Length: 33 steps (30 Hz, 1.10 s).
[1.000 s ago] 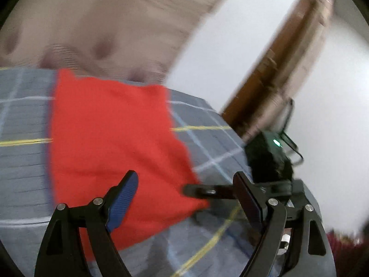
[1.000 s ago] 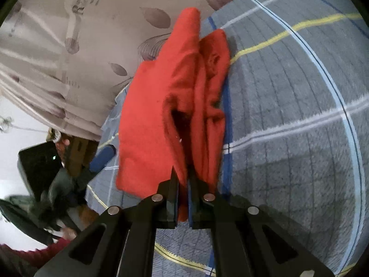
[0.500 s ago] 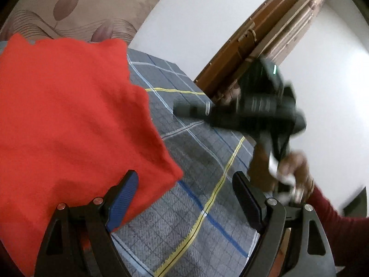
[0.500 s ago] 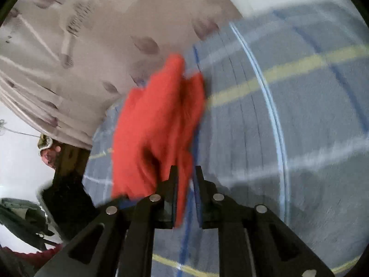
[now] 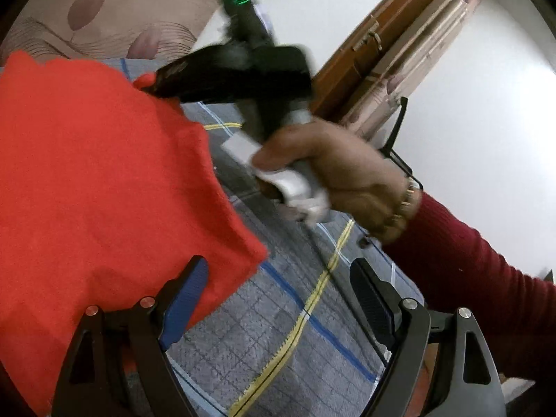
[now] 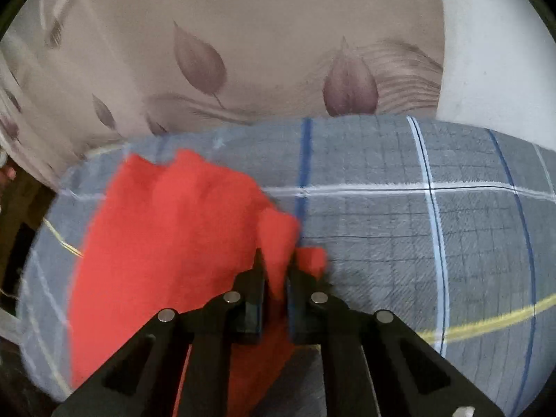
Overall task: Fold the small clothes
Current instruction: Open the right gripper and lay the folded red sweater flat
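Note:
A red cloth (image 5: 104,187) lies spread on a grey checked bedsheet (image 5: 288,340). My left gripper (image 5: 278,295) is open and empty, hovering over the cloth's near corner, with the blue pad (image 5: 184,299) above the cloth's edge. My right gripper (image 6: 276,278) is shut on the red cloth (image 6: 166,243), pinching a raised fold of its right edge just above the sheet. The right gripper also shows in the left wrist view (image 5: 243,69), held by a hand, at the cloth's far corner.
A beige curtain with a leaf print (image 6: 243,52) hangs behind the bed. A wooden door frame (image 5: 399,45) and a white wall (image 5: 486,139) stand to the right. The person's arm in a dark red sleeve (image 5: 486,278) crosses the right side.
My right gripper has carried the pinched cloth across, and the cloth has spread flatter on the sheet. The right hand has moved up and closer in the left wrist view. My left gripper stays open.

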Motion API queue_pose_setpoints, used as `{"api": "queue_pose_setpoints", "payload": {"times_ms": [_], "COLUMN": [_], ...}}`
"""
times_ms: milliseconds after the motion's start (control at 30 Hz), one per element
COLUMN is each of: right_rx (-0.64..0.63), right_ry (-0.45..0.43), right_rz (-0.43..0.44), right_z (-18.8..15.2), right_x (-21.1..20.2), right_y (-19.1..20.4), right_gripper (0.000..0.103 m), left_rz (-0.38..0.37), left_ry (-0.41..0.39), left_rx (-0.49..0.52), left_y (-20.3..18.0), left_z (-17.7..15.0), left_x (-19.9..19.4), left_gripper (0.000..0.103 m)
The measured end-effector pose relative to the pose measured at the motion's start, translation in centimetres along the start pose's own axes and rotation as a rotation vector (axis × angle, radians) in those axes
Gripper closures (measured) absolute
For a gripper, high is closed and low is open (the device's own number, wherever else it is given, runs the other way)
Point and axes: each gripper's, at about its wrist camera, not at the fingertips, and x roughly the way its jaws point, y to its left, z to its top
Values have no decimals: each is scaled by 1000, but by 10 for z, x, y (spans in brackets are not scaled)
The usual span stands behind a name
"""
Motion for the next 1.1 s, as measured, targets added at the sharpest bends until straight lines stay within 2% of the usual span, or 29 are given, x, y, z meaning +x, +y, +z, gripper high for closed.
{"api": "queue_pose_setpoints", "payload": {"times_ms": [133,233,300,367,400,433,500,533,633,700,733,767,867,1033,1100], "right_rx": [34,116,150,164,163,151,87,20,-181,-304,-332,-333,-327,-383,-377], "right_ry": [-29,-9,-17,-85,-136,-195,-250,-240,-134,-64,-28,-13,-65,-87,-87], "right_rz": [70,167,200,208,210,226,288,314,403,328,266,222,130,50,55], "right_z": [-1,1,-1,-6,-8,-10,-15,-18,-38,-55,-64,-72,-92,-100,-100], "right_x": [5,6,3,-17,-32,-49,-76,-87,-95,-87,-80,-76,-76,-78,-77], "right_y": [-15,-33,-39,-40,-38,-34,-19,-6,33,51,50,45,25,41,38], "right_gripper": [100,100,95,87,87,87,87,87,88,91,91,97,98,98,98], "left_rz": [-16,-19,-15,-13,-12,-11,-8,-6,-5,-5,-6,-8,-13,24,56], "left_ry": [13,14,16,16,17,17,18,18,18,15,13,12,7,3,-14], "left_rx": [16,9,11,11,12,13,16,17,19,18,17,16,11,26,29], "left_y": [-5,0,0,0,0,0,-1,-1,-3,-3,-3,-3,-2,-4,-7], "left_z": [-2,1,2,-1,0,1,1,1,1,1,1,1,0,-1,-2], "left_x": [2,2,2,2,2,2,3,3,2,1,0,-1,-2,-3,-7], "left_gripper": [20,20,20,20,20,20,20,20,20,20,20,20,20,19,19]}}
